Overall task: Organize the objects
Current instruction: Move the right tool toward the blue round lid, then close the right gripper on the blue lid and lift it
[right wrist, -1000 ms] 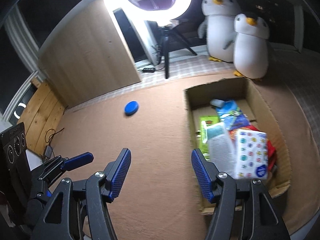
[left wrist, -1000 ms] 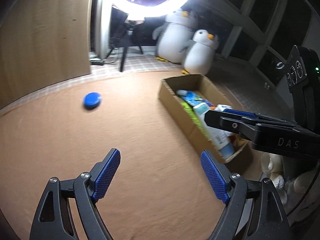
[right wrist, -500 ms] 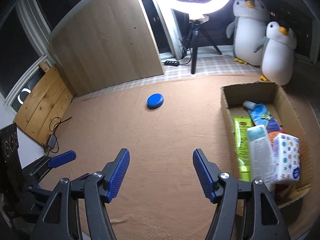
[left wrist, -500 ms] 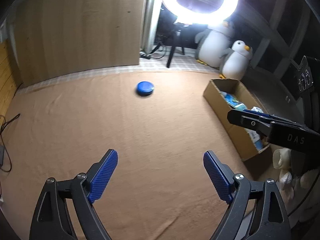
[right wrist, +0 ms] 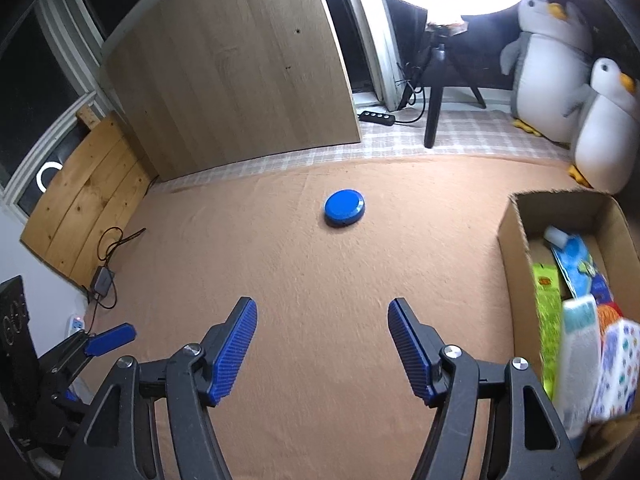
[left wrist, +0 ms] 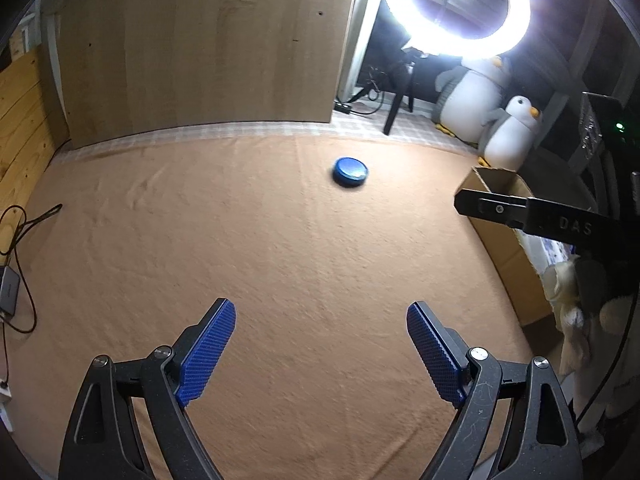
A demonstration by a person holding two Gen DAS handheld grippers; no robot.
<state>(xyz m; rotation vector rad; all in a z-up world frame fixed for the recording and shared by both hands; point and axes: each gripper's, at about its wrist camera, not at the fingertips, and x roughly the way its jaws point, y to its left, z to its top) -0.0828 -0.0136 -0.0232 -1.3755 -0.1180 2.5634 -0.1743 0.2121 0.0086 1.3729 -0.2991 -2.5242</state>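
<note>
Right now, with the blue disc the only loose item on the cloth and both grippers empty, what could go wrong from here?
1. The blue disc is low and flat on the soft brown cloth; open fingers of the right gripper may snag fabric or slide over it.
2. The cardboard box already looks crowded, so the disc may end up perched on other packages.
3. The left gripper sits close alongside; both going for the disc could collide.

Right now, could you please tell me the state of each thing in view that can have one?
Left gripper: open, empty.
Right gripper: open, empty.
Blue disc: flat on the brown cloth, untouched.
Cardboard box: open-topped, holding packets.
Ring light: on.
Two penguin plush toys: upright.
</note>
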